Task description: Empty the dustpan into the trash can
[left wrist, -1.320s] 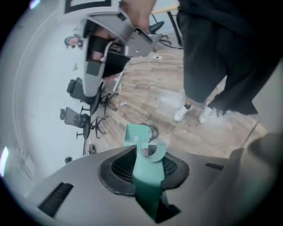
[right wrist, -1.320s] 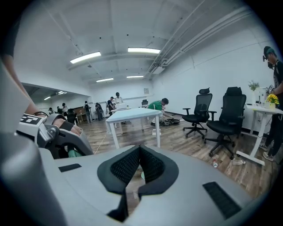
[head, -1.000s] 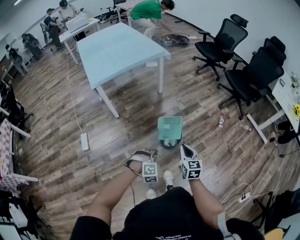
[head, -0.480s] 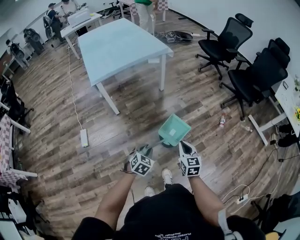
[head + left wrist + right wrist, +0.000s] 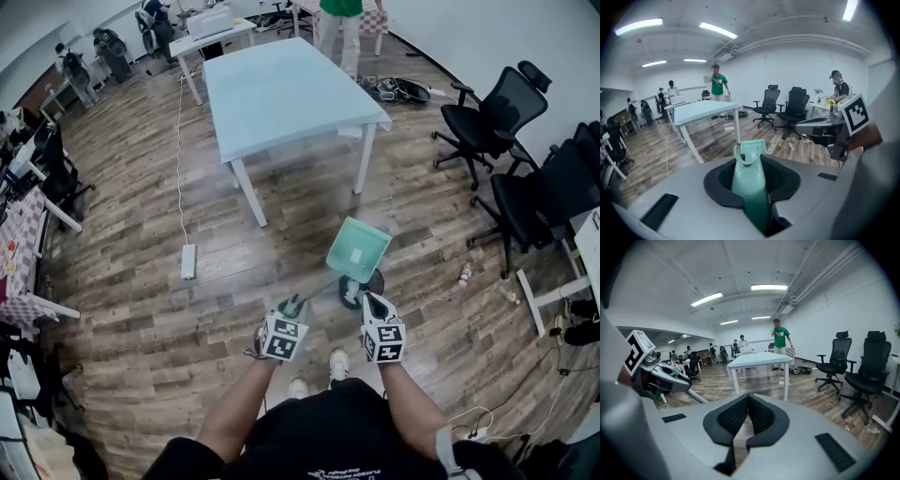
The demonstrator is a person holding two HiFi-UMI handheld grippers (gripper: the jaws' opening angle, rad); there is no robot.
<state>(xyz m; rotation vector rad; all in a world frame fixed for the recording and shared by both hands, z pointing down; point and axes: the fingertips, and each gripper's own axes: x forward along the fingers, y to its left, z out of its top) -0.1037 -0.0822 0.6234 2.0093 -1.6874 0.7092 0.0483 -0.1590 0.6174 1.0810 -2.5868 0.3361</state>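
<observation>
Head view: the left tongs (image 5: 292, 306) are clamped on the handle of the green dustpan (image 5: 358, 250), and the left gripper view shows it pinched between the pads. The right tongs (image 5: 371, 300) hang just beside, pressed together on nothing. The dustpan is in the air, tilted, overlapping the far rim of the dark trash can (image 5: 373, 283) on the wood floor (image 5: 187, 356). Beyond stands a pale blue table (image 5: 281, 84).

I count two tongs, the left tongs (image 5: 292, 306) and the right tongs (image 5: 368, 300), one dustpan (image 5: 358, 249), one trash can (image 5: 374, 281), one pale blue tabletop (image 5: 281, 89), three black office chairs (image 5: 492, 112) at right, one power strip (image 5: 188, 262), one bottle (image 5: 465, 274).
</observation>
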